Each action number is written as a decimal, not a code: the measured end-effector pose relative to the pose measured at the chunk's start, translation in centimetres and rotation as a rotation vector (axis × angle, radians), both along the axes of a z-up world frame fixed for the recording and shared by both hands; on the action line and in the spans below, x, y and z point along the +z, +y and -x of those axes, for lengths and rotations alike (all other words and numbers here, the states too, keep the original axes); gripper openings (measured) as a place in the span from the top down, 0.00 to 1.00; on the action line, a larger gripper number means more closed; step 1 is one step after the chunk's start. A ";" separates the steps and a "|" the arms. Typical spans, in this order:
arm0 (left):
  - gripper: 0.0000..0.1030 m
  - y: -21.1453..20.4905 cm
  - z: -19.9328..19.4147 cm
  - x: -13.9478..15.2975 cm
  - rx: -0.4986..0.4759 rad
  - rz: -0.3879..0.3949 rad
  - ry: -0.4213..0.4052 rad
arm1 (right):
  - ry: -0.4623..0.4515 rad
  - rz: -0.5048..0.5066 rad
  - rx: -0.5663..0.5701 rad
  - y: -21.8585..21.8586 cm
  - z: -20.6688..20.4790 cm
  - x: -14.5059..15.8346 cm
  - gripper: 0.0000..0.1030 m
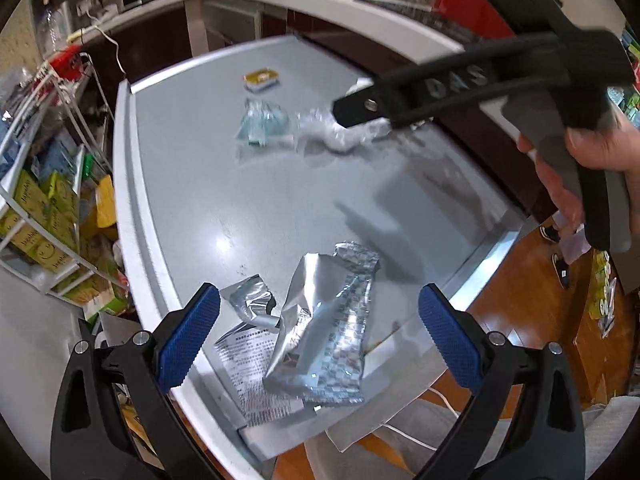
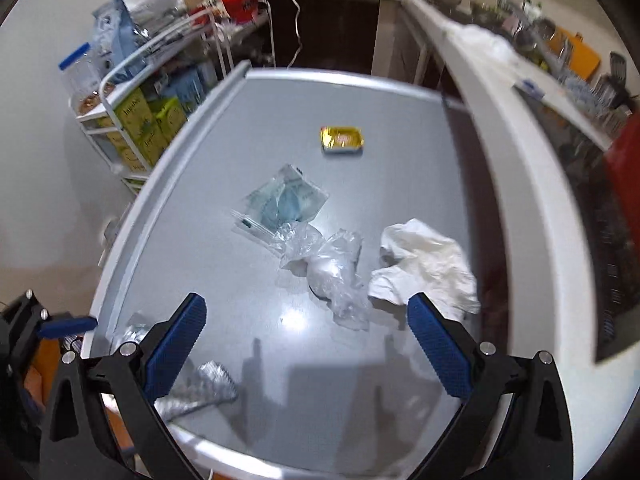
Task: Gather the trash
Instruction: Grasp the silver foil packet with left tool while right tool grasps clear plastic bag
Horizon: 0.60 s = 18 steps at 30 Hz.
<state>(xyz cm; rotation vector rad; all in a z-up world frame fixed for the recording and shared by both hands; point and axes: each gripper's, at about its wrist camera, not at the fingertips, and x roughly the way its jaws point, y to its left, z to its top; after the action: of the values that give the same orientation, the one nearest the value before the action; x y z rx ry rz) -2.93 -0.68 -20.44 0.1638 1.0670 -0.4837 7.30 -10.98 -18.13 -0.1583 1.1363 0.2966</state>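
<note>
Trash lies scattered on a grey table top (image 1: 248, 208). In the left wrist view my left gripper (image 1: 319, 334) is open just above silver foil wrappers (image 1: 328, 332) and a printed leaflet (image 1: 248, 364) at the near edge. In the right wrist view my right gripper (image 2: 306, 346) is open, hovering short of a crumpled clear plastic bag (image 2: 332, 268) and a white tissue (image 2: 424, 268). A bluish packet in a clear sleeve (image 2: 286, 202) and a small gold-topped tub (image 2: 342, 140) lie farther back. The right gripper (image 1: 352, 114) also shows in the left view, held by a hand (image 1: 600, 148).
A white wire rack (image 2: 120, 120) with green and yellow boxes stands left of the table. A white counter (image 2: 532, 168) crowded with kitchen items runs along the right and back. A wooden floor (image 1: 516, 304) and a person's shoes (image 1: 560, 272) show beyond the near corner.
</note>
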 end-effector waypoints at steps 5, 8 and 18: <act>0.03 -0.2 -1.2 -1.4 0.002 -0.020 0.016 | 0.047 -0.008 0.012 0.7 -2.0 -2.0 0.07; 0.10 -0.6 -1.5 -1.9 -0.017 -0.027 0.012 | 0.092 -0.013 0.002 0.5 -3.1 -3.3 0.14; 0.64 -1.1 -2.6 -2.8 -0.053 0.021 0.083 | 0.194 -0.049 0.000 -0.3 -4.2 -6.4 0.48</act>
<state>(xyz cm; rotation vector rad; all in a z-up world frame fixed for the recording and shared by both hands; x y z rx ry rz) -0.35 -1.77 -23.26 0.1544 1.1407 -0.5532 11.45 -11.24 -24.53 -0.0876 1.3201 0.3449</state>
